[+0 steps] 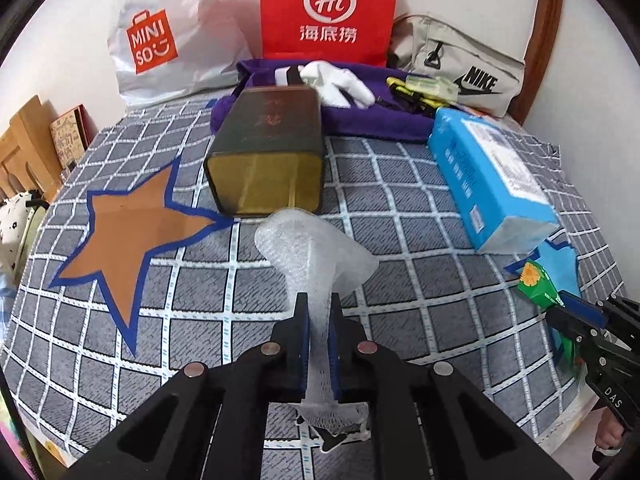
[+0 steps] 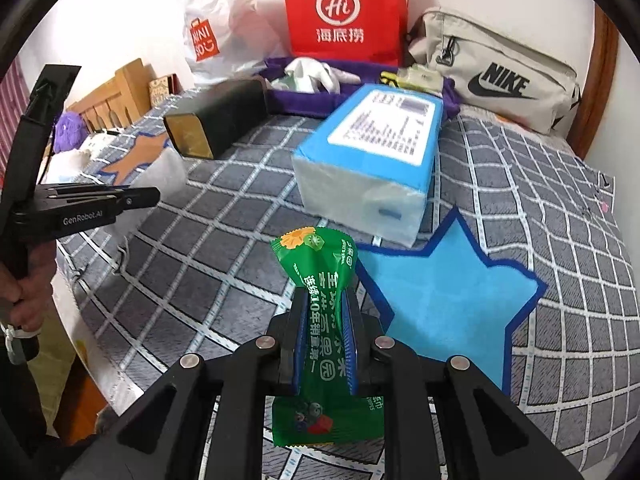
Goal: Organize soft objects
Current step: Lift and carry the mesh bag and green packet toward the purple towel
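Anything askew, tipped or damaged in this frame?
The dark tin lies on its side, open end facing the camera. The foam net and green packet are squeezed narrow where the tongs hold them. No spill visible.

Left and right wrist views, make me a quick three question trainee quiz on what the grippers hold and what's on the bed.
1. True or false: the left gripper is shut on white foam netting.
2. What does the right gripper hold? A) purple towel B) green packet C) tissue pack
3. Fill in: the tin lies on its side beside the ___ star.

Key: 1 true; 2 B; 3 brown.
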{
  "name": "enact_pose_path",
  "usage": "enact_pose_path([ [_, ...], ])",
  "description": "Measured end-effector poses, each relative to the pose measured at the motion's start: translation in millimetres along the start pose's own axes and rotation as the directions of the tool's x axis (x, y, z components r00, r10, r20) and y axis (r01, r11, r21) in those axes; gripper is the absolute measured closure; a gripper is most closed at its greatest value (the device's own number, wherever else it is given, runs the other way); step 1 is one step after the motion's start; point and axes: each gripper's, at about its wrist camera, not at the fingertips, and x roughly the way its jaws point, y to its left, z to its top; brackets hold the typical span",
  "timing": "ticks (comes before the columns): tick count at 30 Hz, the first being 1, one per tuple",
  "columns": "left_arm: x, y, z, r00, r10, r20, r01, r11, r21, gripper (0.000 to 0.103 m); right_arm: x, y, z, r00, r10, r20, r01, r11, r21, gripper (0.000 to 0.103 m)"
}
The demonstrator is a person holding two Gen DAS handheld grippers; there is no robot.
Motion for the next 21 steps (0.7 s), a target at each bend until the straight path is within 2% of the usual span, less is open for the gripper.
enact_pose_path([
  [13, -30.1, -5.1, 24.7, 0.997, -0.062, 0.036, 0.063, 0.997, -0.037, 0.095, -32.9, -2.3, 22.8, 0.997, 0.004, 0.078, -0.004, 1.000, -0.001, 0.087],
  [21, -45.2, -2.1, 39.8, 0.997, -0.041, 0.065, 0.045, 0.998, -0.053, 0.095, -45.6, -11.3, 42.1, 0.994, -0.005, 0.111, 0.003, 1.000, 0.023, 0.087],
])
